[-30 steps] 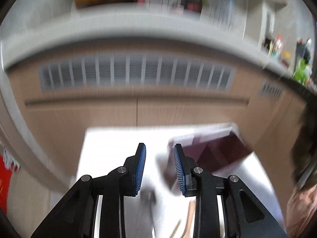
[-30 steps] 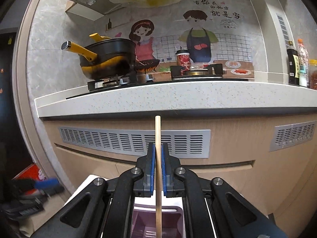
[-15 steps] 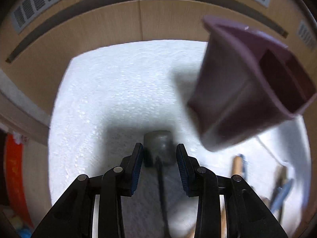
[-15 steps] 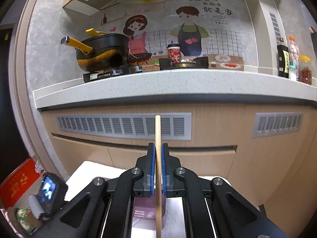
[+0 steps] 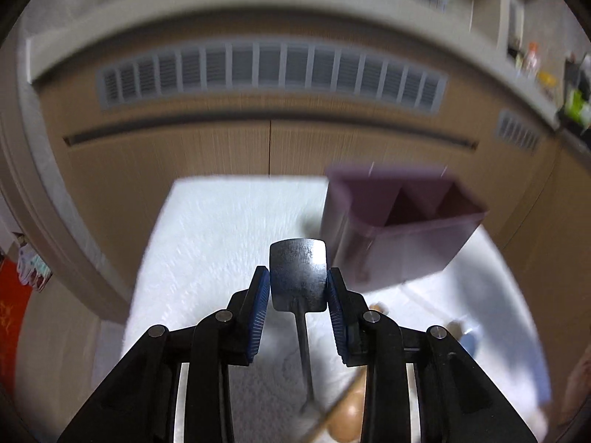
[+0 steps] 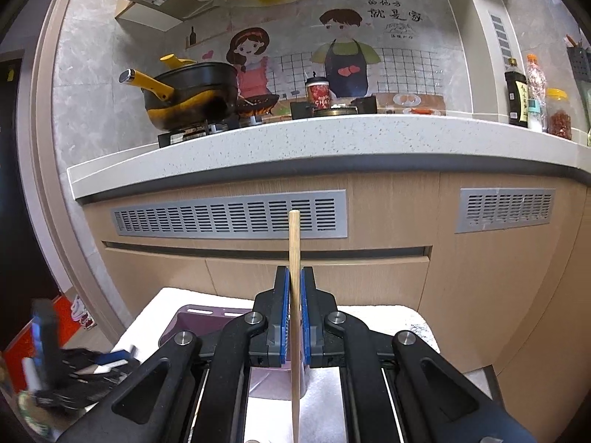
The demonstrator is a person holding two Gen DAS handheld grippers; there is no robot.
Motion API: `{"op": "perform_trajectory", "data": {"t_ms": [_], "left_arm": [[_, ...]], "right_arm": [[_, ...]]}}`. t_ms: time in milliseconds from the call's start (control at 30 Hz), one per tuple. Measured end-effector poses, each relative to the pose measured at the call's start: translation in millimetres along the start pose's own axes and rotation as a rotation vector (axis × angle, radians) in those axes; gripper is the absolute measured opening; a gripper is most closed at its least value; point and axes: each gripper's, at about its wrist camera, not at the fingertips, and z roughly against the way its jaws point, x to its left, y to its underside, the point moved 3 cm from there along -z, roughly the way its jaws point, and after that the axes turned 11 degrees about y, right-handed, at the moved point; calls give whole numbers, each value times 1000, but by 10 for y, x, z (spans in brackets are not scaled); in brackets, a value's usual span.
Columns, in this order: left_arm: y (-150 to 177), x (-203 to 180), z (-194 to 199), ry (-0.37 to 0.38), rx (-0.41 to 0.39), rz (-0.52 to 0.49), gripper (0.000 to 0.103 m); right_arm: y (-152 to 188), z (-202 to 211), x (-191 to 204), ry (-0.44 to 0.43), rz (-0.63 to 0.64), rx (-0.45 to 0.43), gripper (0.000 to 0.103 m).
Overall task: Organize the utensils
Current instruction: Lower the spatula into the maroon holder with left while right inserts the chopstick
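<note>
In the left wrist view my left gripper [image 5: 297, 288] is shut on the flat metal head of a spatula [image 5: 298, 277], whose thin handle runs back under the gripper. It is held above the white cloth [image 5: 221, 243]. A purple utensil holder [image 5: 399, 229] with dividers stands just right of the spatula head. In the right wrist view my right gripper [image 6: 294, 295] is shut on a thin wooden chopstick [image 6: 294, 243] that stands upright. The purple holder [image 6: 207, 319] shows below it, mostly hidden by the gripper.
A wooden spoon [image 5: 343, 413] and a blue-tipped utensil [image 5: 467, 341] lie on the cloth near the front. Wooden cabinets with a grey vent [image 6: 229, 216] and a stone counter [image 6: 332, 136] with a pan stand behind the table. My left gripper shows blurred in the right wrist view [image 6: 55, 369].
My left gripper closed on the spatula head and lifted it off the cloth, tilting up toward the cabinets. My right gripper kept the chopstick upright and shifted slightly.
</note>
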Motion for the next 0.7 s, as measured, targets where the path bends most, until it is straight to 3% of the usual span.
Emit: {"op": "perform_trajectory", "data": {"t_ms": [67, 100, 267, 367, 467, 533, 633, 700], "left_arm": [[-185, -46, 143, 14, -48, -10, 14], [-318, -115, 225, 25, -78, -23, 12], [-1052, -365, 433, 47, -225, -98, 12], [-1305, -322, 435, 65, -245, -85, 12], [-1272, -117, 364, 23, -194, -54, 14], [-1193, 44, 218, -1, -116, -7, 18], [-933, 496, -172, -13, 48, 155, 34], [-722, 815, -490, -29, 163, 285, 35]], "right_arm": [[-52, 44, 19, 7, 7, -14, 6], [-88, 62, 32, 8, 10, -22, 6], [-436, 128, 126, 8, 16, -96, 6], [-549, 157, 156, 5, 23, -114, 5], [-517, 160, 158, 20, 48, -115, 6], [-456, 130, 135, 35, 56, -100, 6], [-352, 47, 92, 47, 53, -60, 6], [-293, 6, 74, 58, 54, -44, 6]]}}
